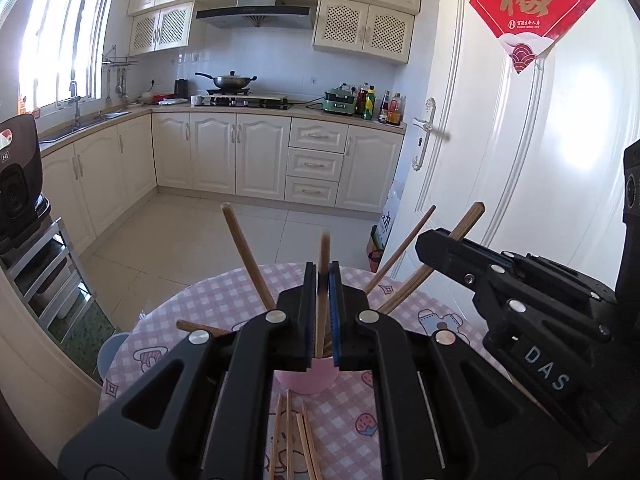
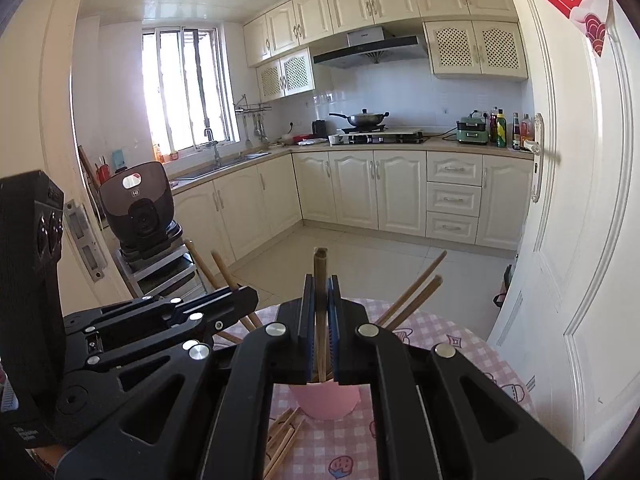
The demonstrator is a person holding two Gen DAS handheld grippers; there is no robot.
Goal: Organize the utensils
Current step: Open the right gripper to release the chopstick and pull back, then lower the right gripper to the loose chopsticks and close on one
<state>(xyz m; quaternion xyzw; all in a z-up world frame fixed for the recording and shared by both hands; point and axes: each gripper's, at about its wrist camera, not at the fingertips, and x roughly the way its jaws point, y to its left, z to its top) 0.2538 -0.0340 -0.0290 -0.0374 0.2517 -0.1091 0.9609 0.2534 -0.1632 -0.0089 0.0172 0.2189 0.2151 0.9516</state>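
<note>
Two grippers each pinch one wooden chopstick upright over the pink cup (image 1: 306, 380) at lower centre: the left gripper (image 1: 322, 280) clamps its chopstick (image 1: 323, 300), the right gripper (image 2: 319, 292) clamps its own (image 2: 320, 312). Several more sticks lean out of the cup, and loose chopsticks (image 1: 296, 436) lie on the checked tablecloth (image 1: 200, 308). Such sticks look light, stiff and smooth, best gripped mid-shaft. The cup's mouth sits hidden behind the jaws, so the tips are probably inside.
</note>
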